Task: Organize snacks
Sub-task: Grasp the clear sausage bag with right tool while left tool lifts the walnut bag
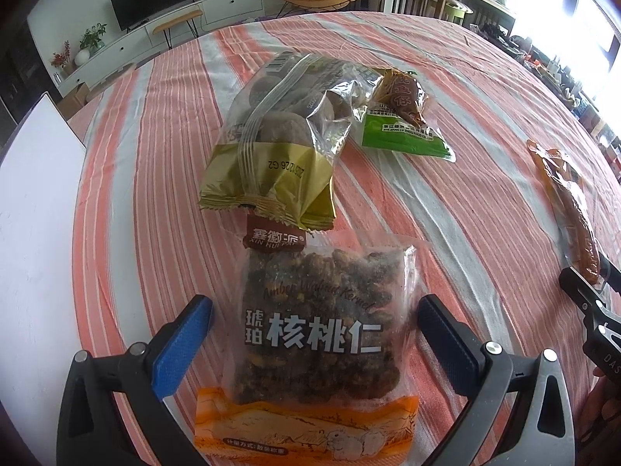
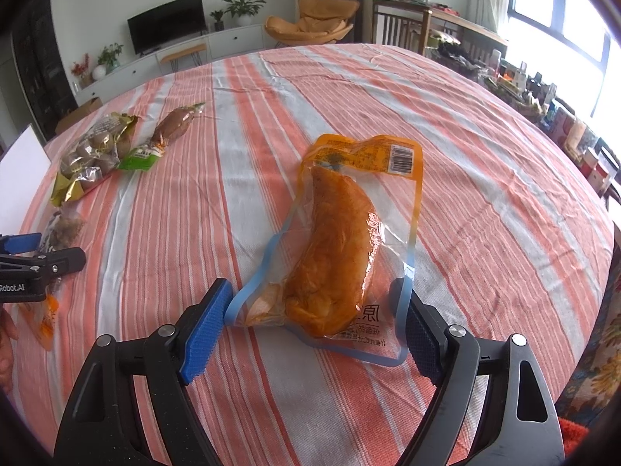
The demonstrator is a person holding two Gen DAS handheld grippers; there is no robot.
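Left wrist view: left gripper (image 1: pixel 314 334) is straddling the walnut packet (image 1: pixel 322 310) on the striped cloth (image 1: pixel 465 194), jaws apart; a slippery film could be squirting out.
Right wrist view: right gripper (image 2: pixel 316 330) is bracketing the orange meat pouch (image 2: pixel 337 248), jaws wide and unclamped; pads could be pinching only loose edge.

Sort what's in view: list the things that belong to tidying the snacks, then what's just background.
For the job:
- walnut bag
- gold nut bag
- green-edged packet
- orange meat pouch
- left claw, right claw

Background:
- striped cloth
- television
- orange chair
- plants
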